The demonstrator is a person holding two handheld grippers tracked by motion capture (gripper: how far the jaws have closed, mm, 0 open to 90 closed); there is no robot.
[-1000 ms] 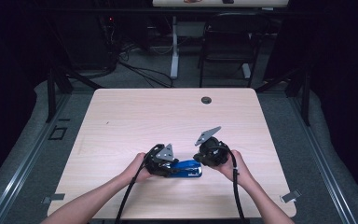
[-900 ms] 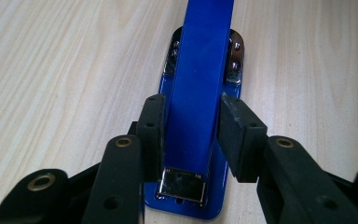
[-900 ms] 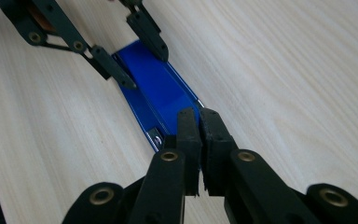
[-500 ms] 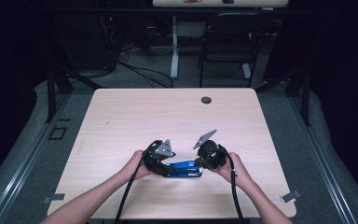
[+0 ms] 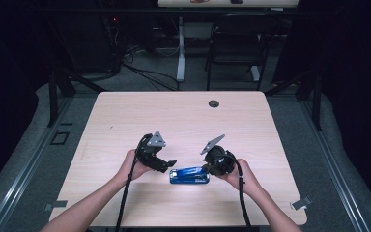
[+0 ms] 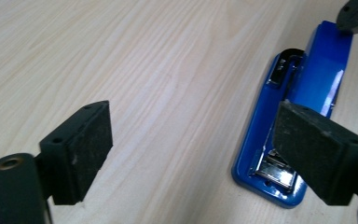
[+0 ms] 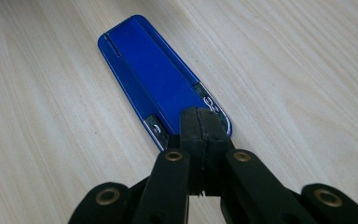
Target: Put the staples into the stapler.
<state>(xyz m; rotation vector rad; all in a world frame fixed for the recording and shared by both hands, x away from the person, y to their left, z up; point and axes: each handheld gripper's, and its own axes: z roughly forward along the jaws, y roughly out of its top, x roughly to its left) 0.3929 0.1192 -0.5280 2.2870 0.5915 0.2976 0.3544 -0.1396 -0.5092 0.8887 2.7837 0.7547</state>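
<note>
Figure legend. We recorded a blue stapler [image 5: 189, 175] lying flat on the pale wooden table [image 5: 183, 116], near the front edge and between the two hands. In the high view its long axis ran roughly left to right, parallel to that edge. The right gripper [image 5: 211, 166] met the stapler's right end; in the right gripper view its jaws were pressed together with no gap, their tips resting at the hinged rear end [image 7: 200, 122] of the stapler. Whether they pinched any part of it we could not tell. The left gripper [image 5: 170, 164] stood just off the stapler's left end, its jaws having just been opening and now spread wide with nothing between them; the stapler [image 6: 303, 93] lay toward its right-hand pad. We judged the right gripper the nearer.
</note>
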